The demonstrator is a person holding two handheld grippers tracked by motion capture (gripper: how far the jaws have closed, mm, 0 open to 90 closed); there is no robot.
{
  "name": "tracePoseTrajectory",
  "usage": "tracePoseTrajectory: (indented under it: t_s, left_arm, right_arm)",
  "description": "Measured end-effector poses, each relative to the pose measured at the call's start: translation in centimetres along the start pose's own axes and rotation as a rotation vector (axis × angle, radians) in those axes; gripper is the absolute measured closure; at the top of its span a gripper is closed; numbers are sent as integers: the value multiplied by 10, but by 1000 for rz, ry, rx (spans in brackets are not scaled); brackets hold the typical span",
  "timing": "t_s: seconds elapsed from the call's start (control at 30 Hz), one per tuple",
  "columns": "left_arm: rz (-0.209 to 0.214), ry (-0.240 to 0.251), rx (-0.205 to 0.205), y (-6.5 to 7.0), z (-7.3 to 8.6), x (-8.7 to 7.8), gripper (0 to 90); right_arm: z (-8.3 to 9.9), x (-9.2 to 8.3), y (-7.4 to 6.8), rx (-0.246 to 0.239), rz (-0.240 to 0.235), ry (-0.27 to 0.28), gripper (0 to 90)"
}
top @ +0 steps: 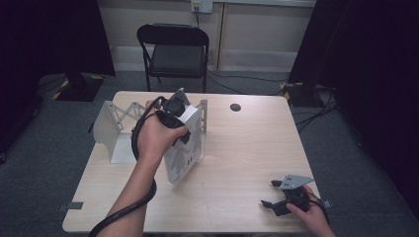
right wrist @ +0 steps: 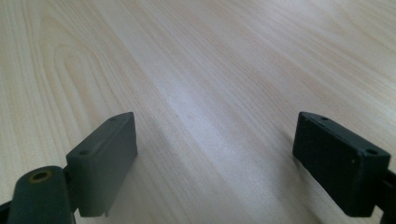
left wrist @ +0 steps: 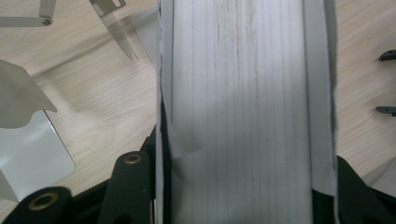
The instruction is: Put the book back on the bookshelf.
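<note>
Standing on grey carpet, wooden table (top: 237, 148) faces black chair (top: 174, 52).

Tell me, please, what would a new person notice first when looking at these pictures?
First, the left gripper at the middle of the table, shut on the upper edge of a white panel that stands tilted on its lower corner. Just left of it stands a white folding rack with crossed struts. The right gripper rests near the table's front right corner, jaws open with nothing between them.
</note>
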State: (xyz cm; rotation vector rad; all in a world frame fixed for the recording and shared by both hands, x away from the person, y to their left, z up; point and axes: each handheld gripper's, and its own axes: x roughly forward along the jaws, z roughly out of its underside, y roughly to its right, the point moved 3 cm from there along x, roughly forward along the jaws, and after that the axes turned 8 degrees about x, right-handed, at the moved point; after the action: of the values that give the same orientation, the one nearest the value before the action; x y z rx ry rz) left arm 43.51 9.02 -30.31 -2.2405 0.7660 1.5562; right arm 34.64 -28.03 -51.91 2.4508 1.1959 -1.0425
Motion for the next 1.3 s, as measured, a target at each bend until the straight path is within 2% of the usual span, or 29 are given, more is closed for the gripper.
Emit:
tracePoseTrajectory:
  t_s: [0.3,0.37,0.47,0.63,0.67,0.77,0.83,0.87,0.93,1.0,1.03,1.13,1.3]
  left_arm:
    - [-6,0,-17,-4,-3,5,527]
    - [-13,5,-37,-5,-4,6,527]
    - [-27,3,-28,-7,-6,7,527]
    - [-37,0,-51,-8,-8,8,527]
    - [-39,1,-41,-10,-9,9,527]
    - [-46,8,-62,-11,-10,10,527]
    - [-50,11,-56,-13,-12,11,528]
    - [-53,12,-70,-13,-12,11,527]
    - [-58,8,-58,-15,-13,11,527]
    - [-58,9,-65,-16,-15,13,527]
    - [-59,7,-83,-16,-15,13,527]
    - [-66,5,-74,-18,-16,14,527]
    - [-64,5,-101,-19,-19,15,527]
  right_arm:
    - [0,0,0,0,0,0,132]
    - [0,0,0,0,0,0,132]
    - [0,0,0,0,0,0,133]
    - [0,0,0,0,0,0,132]
    - [0,0,0,0,0,0,132]
    - [0,0,0,0,0,0,132]
    - [0,0,0,-1,0,0,132]
    - [0,0,0,-1,0,1,133]
    - [0,0,0,-1,0,1,132]
    - [0,0,0,-1,0,1,133]
    - [0,0,0,-1,0,1,133]
    - [0,0,0,-1,0,1,133]
    - [0,0,0,-1,0,1,133]
